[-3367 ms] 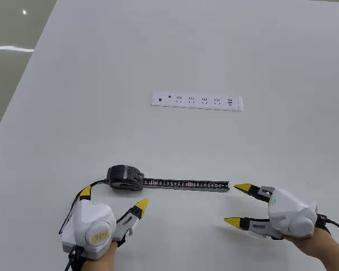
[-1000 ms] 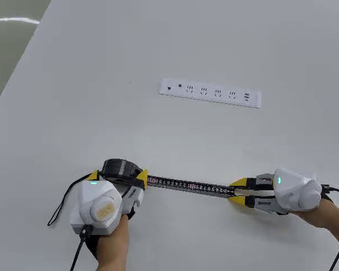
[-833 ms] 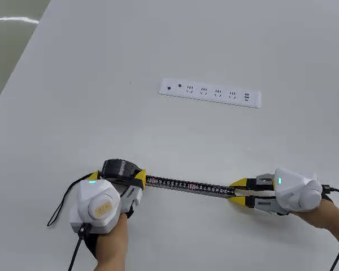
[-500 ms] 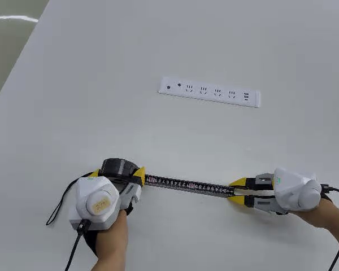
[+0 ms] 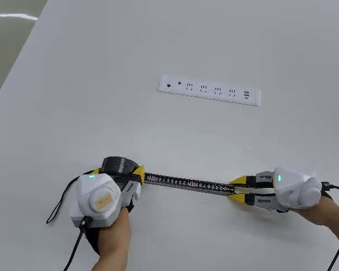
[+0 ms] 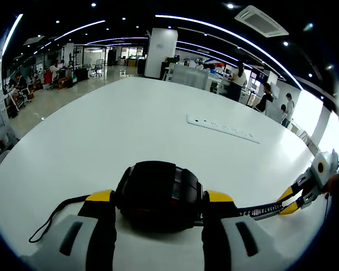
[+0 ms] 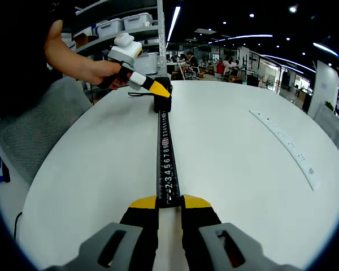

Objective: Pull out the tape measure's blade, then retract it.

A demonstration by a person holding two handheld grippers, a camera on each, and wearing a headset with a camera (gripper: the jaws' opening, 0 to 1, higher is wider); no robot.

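Status: the pull-out half looks done or close to it, and retract has not started (my read from how much blade is out, not a measurement).

- Table (image 5: 73, 84): white, with the strip (image 5: 209, 91) lying flat on it. All positions below are relative to the strip.
- Tape measure: it sits on the person's side of the strip, well apart from it and roughly parallel to it.
- Blade (image 5: 186, 183): it is out of the case (image 5: 120, 165) in one straight run.
  - The case end lies past the strip's left end, and the free end is about level with the strip's right end.
  - The right gripper view shows the printed side up and no kink.
  - I can't tell whether it rests on the table or hangs just above it.
- Right gripper (image 5: 237, 189): it is almost fully closed, with the jaws pinching the blade's free end from both sides. The yellow tips touch the blade edges.
- Left gripper (image 5: 116, 171): it is wider, with the jaws spread to case width and clamped on the case flank to flank. In the left gripper view both yellow tips sit against the case, which is on the table.
- Strap (image 5: 59, 200): it trails loose from the case on the side away from the strip, curling off to the person's left.

What's left, as I judge it:
- Possibly a bit more pull, if more blade is wanted.
- Then feed or release the free end back toward the case while the left keeps the case pinned.
- Lock and button state are not visible, so I can't say whether the blade would run in by itself.
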